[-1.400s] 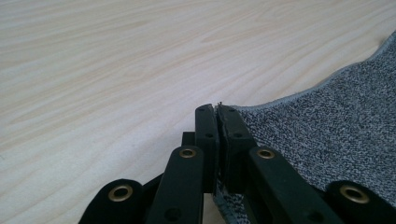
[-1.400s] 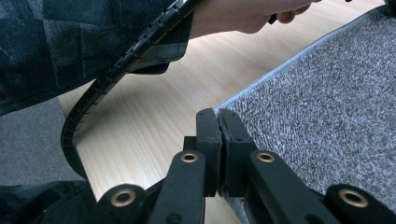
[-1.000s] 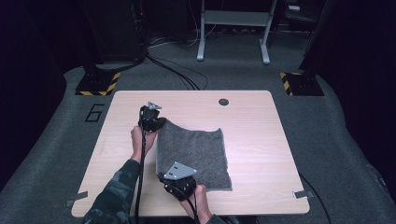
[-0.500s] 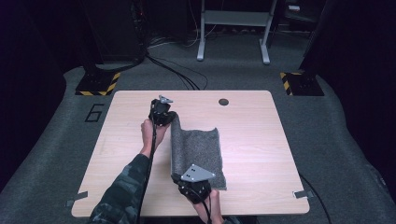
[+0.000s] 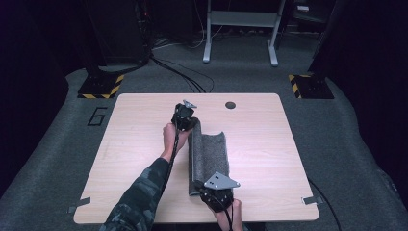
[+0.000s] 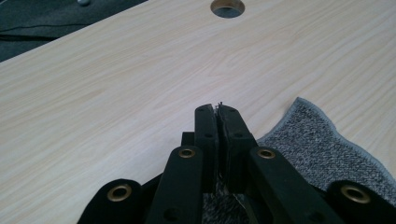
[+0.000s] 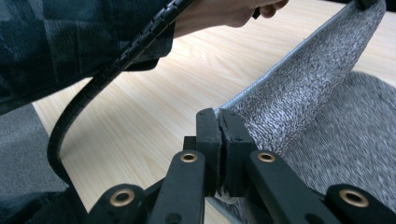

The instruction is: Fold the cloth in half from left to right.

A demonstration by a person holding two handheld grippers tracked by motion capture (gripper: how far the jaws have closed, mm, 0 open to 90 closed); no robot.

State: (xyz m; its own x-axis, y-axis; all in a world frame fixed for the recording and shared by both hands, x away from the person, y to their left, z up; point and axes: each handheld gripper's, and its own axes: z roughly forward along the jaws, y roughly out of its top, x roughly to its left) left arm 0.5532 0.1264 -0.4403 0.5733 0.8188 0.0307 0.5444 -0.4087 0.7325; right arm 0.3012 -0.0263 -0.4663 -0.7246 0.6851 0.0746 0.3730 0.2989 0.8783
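A grey knitted cloth (image 5: 210, 154) lies on the wooden table (image 5: 269, 144), its left half lifted and folded over toward the right. My left gripper (image 5: 185, 117) is shut on the cloth's far left corner, and my right gripper (image 5: 217, 192) is shut on its near left corner. In the left gripper view the jaws (image 6: 218, 112) press together with cloth (image 6: 322, 149) spreading out to their right. Along the right gripper view the jaws (image 7: 218, 116) pinch the cloth's hemmed edge (image 7: 299, 79), which rises as a raised flap toward the other hand (image 7: 224, 11).
A round cable hole (image 5: 230, 105) sits in the table near its far edge. A black cable (image 7: 93, 88) trails along the camouflage sleeve (image 5: 139, 197). Bare tabletop extends left and right of the cloth. Dark carpet and equipment stands surround the table.
Both grippers have carried the cloth's left edge up and rightward. The flat cloth now stands as a narrower folded strip, and both hands have shifted to the right.
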